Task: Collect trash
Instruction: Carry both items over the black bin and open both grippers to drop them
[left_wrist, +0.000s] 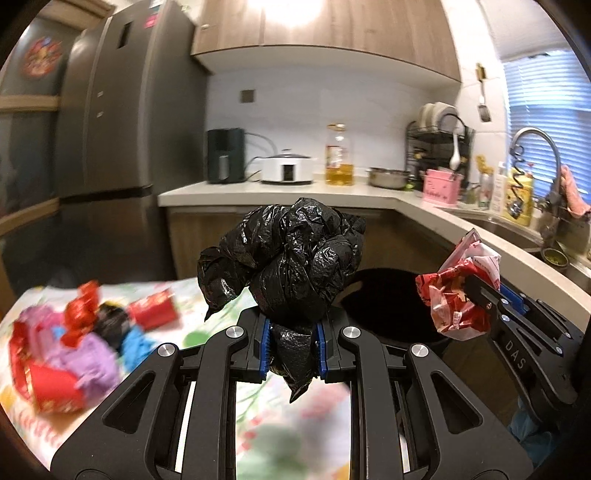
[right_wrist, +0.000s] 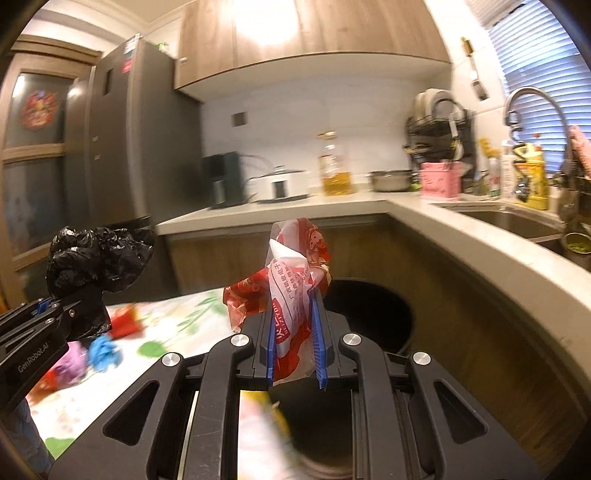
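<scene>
right up at the lens, the left gripper (left_wrist: 293, 345) has its blue ribbed pads clamped on the tail of a crumpled black plastic bag (left_wrist: 286, 258), and the bulk of that wad balloons out above the jaws, glossy, creased, knotted into a fist-like lump. pinching the thin neck looks sensible: a soft film gives nothing firm to hold, so the pads bunch it tight. over on the other side, the right gripper (right_wrist: 295, 343) is closed on a crinkled red-and-white printed plastic wrapper (right_wrist: 291, 291), translucent, folded in sharp ridges, one pale flap standing up between the fingers. both pieces are carried clear of the flower-printed tablecloth (left_wrist: 207, 332), and both point toward the round black bin (right_wrist: 373, 314) sitting low by the curved pale countertop (right_wrist: 480, 254), so this reads as the carry to the drop. more scraps wait on the cloth: a blurred heap of red, purple and blue wrappers (left_wrist: 70, 343), soft and rumpled. these light films may cling to the pads on release, so the drop probably wants wide jaws right over the bin's mouth.
</scene>
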